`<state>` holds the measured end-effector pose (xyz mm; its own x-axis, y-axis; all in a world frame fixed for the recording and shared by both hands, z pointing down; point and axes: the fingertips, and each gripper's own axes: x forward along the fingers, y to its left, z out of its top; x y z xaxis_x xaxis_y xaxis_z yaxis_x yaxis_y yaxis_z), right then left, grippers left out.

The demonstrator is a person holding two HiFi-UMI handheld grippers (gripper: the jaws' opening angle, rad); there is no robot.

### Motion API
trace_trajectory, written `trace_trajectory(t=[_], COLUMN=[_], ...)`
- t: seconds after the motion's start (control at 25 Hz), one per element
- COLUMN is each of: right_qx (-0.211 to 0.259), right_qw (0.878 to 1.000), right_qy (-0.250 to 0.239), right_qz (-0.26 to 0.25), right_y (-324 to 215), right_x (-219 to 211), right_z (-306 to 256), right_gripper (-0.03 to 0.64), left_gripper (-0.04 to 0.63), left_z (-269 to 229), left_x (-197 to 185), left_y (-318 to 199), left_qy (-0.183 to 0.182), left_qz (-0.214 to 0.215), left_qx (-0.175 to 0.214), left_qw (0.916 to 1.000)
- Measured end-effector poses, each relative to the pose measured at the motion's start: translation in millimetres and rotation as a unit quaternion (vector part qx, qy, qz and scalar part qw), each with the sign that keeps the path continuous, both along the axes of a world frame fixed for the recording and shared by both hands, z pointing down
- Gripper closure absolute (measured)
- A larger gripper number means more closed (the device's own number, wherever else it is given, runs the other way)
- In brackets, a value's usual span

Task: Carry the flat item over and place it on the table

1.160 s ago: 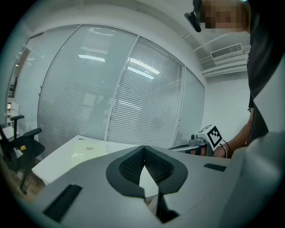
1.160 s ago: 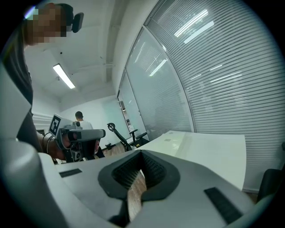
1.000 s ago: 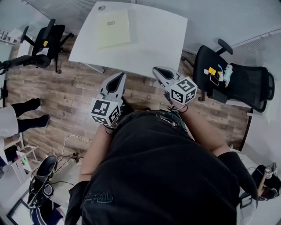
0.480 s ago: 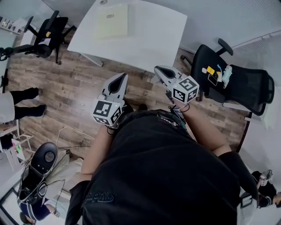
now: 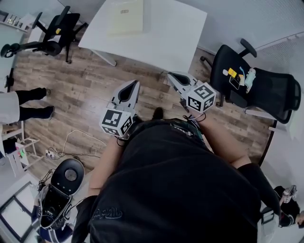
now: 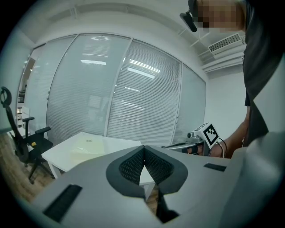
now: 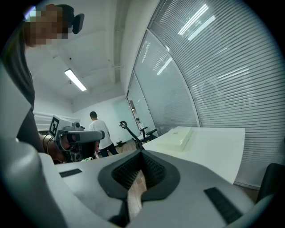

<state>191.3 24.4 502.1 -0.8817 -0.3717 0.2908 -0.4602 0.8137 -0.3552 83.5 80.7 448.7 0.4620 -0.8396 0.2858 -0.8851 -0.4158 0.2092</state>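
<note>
Off to the left of our left gripper [image 5: 135, 84] stands a chair [image 5: 58, 31], well apart from us. The left gripper's jaws are closed tip to tip with nothing between them; its own view shows only floor and table behind the pads. Straight ahead of both grippers, well beyond their tips, is the table [image 5: 164, 35], and the item [image 5: 126, 10] lies flat on its far side, a pale yellow slab with a small label.

Our right gripper [image 5: 170, 75] is likewise fully closed and empty, held level beside the left one. To its right is a second chair [image 5: 254, 90] with small things on the seat.

We judge the item to be light and fairly stiff, like a thin box or pad, with smooth faces that could slip. Since it lies flush on the tabletop, we would take it by the edges, one gripper on each of two opposite sides, jaws pinching the thin rim, and keep it level. Whether an edge overhangs the table we cannot tell.
</note>
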Motion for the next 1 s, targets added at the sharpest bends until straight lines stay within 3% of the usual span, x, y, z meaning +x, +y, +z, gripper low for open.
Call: trace_trajectory(t=[0.2, 0.68, 1.0], right_qx=[0.009, 0.016, 0.020], right_qw=[1.000, 1.000, 1.000], right_qy=[-0.010, -0.009, -0.009], right_qz=[-0.004, 0.004, 0.006], right_y=[24, 54, 51], right_x=[24, 1, 2], right_z=[6, -5, -7], right_gripper=[0.595, 0.595, 0.595], left_gripper=[0.583, 0.583, 0.583], left_z=[9, 10, 12], left_x=[29, 6, 11], left_y=[18, 36, 34], left_qy=[-0.008, 0.007, 0.009], left_qz=[0.001, 0.000, 0.002], left_qx=[0.004, 0.003, 0.004], left_qw=[1.0000, 1.0000, 0.9999])
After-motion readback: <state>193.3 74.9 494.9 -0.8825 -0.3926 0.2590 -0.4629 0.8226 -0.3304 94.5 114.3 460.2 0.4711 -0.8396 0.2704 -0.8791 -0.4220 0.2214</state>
